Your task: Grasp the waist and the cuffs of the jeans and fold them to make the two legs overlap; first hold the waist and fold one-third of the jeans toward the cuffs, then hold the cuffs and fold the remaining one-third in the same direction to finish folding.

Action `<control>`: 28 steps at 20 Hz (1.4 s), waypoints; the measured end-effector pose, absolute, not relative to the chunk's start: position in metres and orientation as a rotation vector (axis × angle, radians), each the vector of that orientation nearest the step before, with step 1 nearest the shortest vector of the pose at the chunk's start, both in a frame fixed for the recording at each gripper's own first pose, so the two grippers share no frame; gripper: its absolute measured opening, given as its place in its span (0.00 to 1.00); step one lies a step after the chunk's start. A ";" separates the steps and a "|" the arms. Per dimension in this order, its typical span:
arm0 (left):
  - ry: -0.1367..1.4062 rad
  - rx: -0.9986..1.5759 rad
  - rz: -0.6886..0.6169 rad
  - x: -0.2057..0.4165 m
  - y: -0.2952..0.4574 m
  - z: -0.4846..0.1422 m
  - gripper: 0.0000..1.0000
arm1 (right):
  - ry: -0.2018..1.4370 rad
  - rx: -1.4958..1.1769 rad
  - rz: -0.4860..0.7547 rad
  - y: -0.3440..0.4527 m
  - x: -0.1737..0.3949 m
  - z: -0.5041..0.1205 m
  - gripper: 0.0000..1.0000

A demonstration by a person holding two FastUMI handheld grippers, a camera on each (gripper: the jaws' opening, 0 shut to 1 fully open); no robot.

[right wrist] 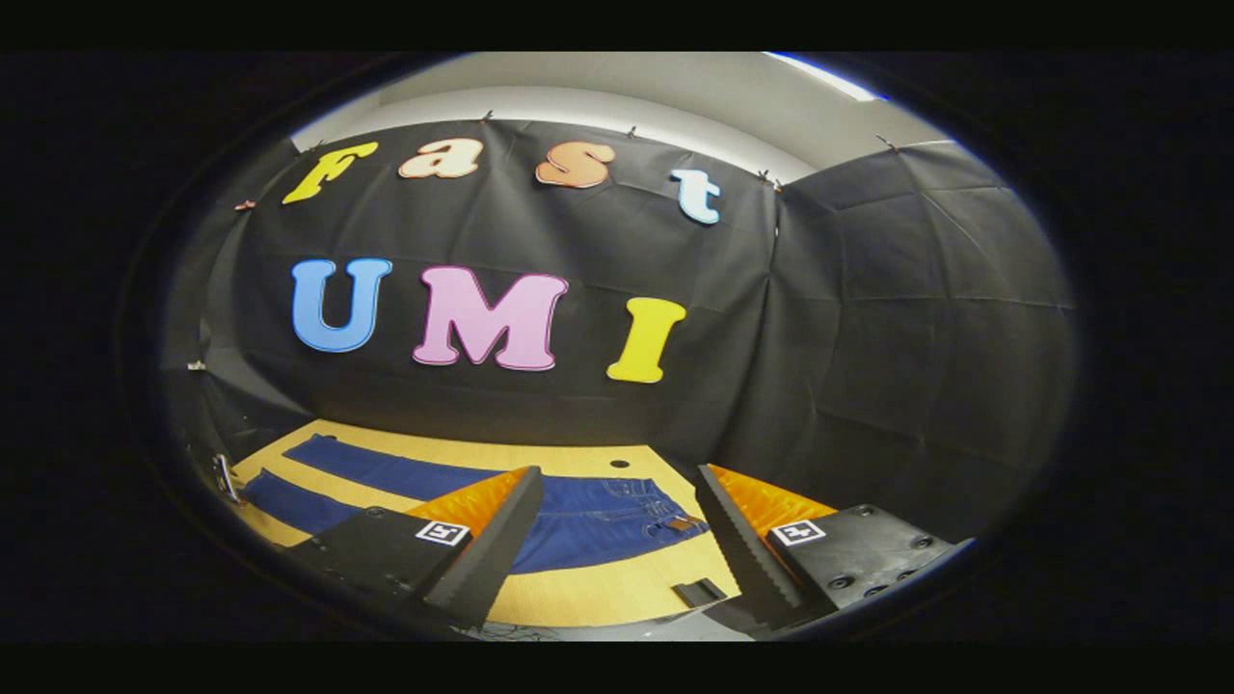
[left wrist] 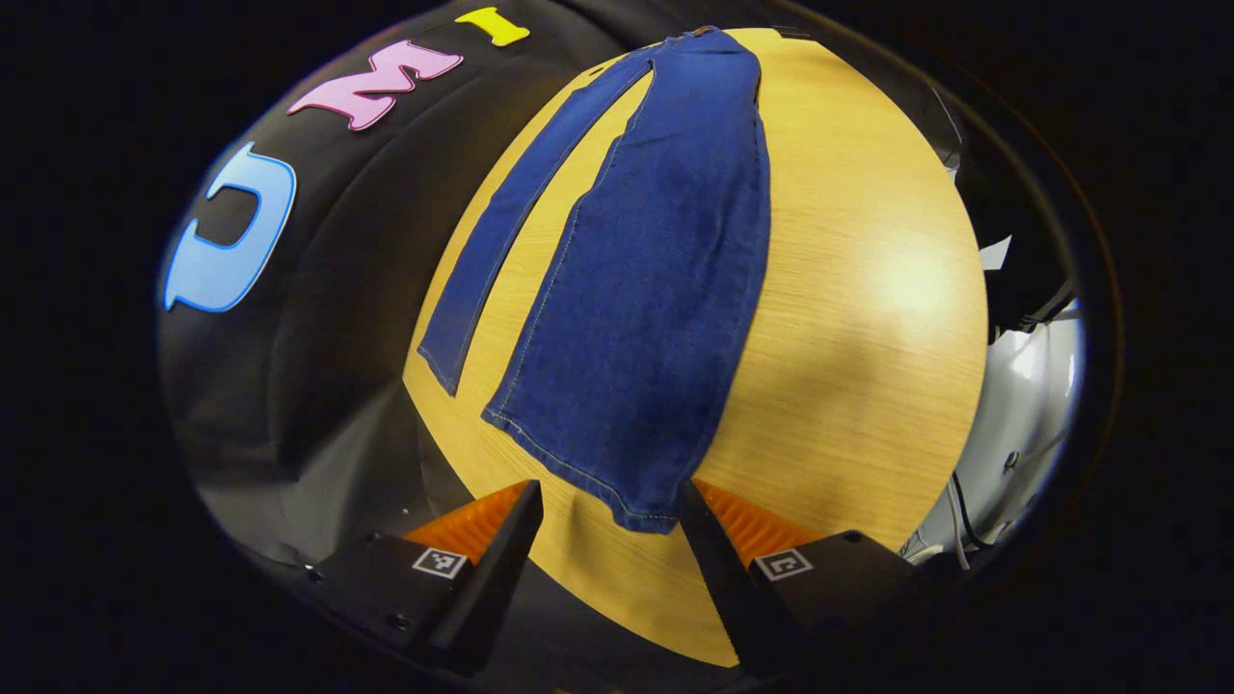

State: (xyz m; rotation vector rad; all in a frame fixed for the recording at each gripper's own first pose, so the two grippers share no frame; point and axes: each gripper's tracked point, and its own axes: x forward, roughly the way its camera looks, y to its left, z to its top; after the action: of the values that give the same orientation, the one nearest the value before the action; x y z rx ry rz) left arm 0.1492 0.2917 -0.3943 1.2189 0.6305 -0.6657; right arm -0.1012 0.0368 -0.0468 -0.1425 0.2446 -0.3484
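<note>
I judge the first step barely begun: the dark blue denim jeans [left wrist: 636, 289] lie flat on the light wooden tabletop [left wrist: 868, 318], legs apart, my left claw [left wrist: 609, 520] wide before a cuff, my right claw [right wrist: 617, 525] wide near the waist, both needing to close on cloth.

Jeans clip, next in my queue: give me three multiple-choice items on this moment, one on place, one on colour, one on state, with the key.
1. Which part of the jeans lies nearest the left gripper?
A. waist
B. a cuff
C. a pocket

2. What colour is the table?
A. light wood
B. white
C. green

3. How do the two legs lie?
A. overlapped
B. rolled up
C. flat and apart

Key: 1 B, the hem sits between its open fingers. 2 A, pale wood grain shows beside the denim. 3 C, a strip of table separates them; the right gripper is open too, near the waist.
</note>
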 end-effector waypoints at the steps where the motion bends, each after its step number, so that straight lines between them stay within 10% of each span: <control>1: 0.636 1.227 -0.677 0.151 0.292 -0.396 0.97 | 0.257 -0.141 -0.353 0.036 -0.103 -0.052 0.97; 4: 0.644 1.245 -0.689 0.168 0.283 -0.400 0.68 | 0.287 -0.127 -0.373 0.033 -0.111 -0.062 0.98; 7: 0.713 1.162 -0.675 0.174 0.284 -0.408 0.66 | 0.300 -0.129 -0.403 0.026 -0.122 -0.065 0.95; 11: 0.729 1.201 -0.668 0.174 0.283 -0.412 0.38 | 0.301 -0.160 -0.420 0.014 -0.126 -0.063 0.97; 12: 0.714 1.238 -0.664 0.174 0.283 -0.411 0.19 | 0.296 -0.182 -0.416 0.012 -0.123 -0.062 0.95; 22: 0.756 1.198 -0.603 0.173 0.279 -0.410 0.06 | 0.396 -0.545 -0.213 -0.083 -0.040 -0.128 0.97; 28: 0.783 1.082 -0.523 0.173 0.279 -0.412 0.06 | 0.633 -1.049 0.259 -0.157 0.017 -0.276 0.96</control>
State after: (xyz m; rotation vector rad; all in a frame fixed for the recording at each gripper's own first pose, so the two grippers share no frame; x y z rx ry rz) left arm 0.1725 0.2793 -0.4116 1.0817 0.7831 -0.5230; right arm 0.0173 -0.1568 -0.2763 -1.0495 0.6329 0.2586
